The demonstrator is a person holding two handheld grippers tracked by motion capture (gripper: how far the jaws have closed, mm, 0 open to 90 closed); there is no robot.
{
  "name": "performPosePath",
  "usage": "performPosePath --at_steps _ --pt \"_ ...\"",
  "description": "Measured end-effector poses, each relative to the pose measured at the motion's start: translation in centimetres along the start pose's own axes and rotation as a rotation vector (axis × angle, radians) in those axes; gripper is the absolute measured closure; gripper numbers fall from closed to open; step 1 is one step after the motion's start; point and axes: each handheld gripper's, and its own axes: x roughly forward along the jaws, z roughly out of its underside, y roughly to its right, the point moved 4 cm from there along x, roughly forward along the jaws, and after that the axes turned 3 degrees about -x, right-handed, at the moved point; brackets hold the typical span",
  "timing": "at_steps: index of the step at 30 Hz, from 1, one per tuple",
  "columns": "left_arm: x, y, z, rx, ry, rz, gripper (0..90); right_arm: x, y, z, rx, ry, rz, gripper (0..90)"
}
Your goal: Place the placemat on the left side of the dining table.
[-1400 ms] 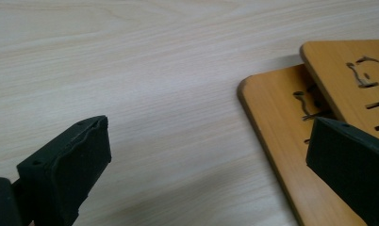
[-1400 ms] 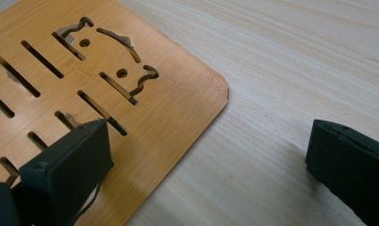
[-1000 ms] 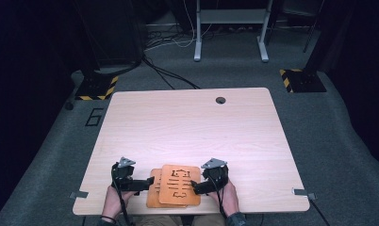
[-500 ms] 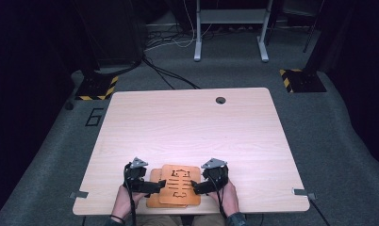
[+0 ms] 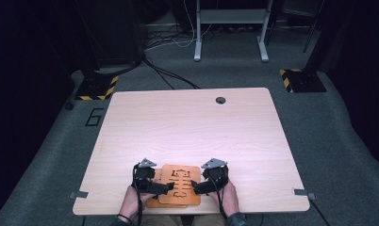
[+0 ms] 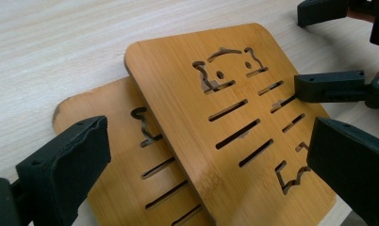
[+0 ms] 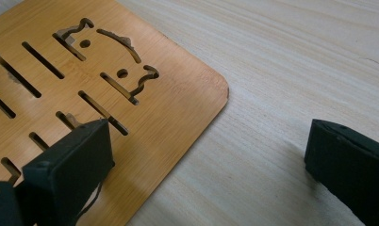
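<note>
We have two bamboo boards stacked at the counter's (image 5: 187, 122) near edge, the top board (image 6: 225, 117) skewed over the lower board (image 6: 107, 141). Our left gripper (image 5: 161, 188) and right gripper (image 5: 196, 186) flank them, jaws wide, holding nothing. A careless nudge could likely push both boards off the edge.

2 slotted bamboo trivets (image 6: 234, 117) lie flat at the table's near edge, the upper one (image 5: 179, 183) overlapping the lower one (image 6: 117, 160).

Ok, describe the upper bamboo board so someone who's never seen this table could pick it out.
On the pale wooden table, look at the near edge, between the left gripper and the right gripper. Two bamboo boards overlap there. The upper board shows its whole cat cut-out, while the lower board pokes out only on the left.
</note>
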Motion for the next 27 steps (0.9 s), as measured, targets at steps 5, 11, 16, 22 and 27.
performPosePath --at_steps 5,11,16,22,27 --pt "0.4 0.4 0.0 0.005 -0.014 0.02 0.0 0.0 0.0 0.0 -0.001 0.0 0.001 0.9" --pt "1.0 0.7 0.1 0.004 -0.036 0.051 0.0 0.0 0.0 0.0 0.004 -0.002 0.002 0.9" --pt "1.3 0.9 0.1 -0.002 -0.041 0.076 0.4 0.0 0.0 0.0 0.003 -0.001 0.002 1.0" --pt "1.6 1.0 0.1 -0.004 -0.049 0.079 0.3 -0.1 0.0 0.0 0.003 -0.002 0.001 1.4" --pt "1.3 1.0 -0.1 -0.013 -0.04 0.098 0.9 -0.1 0.0 0.0 0.017 -0.002 0.002 1.4"
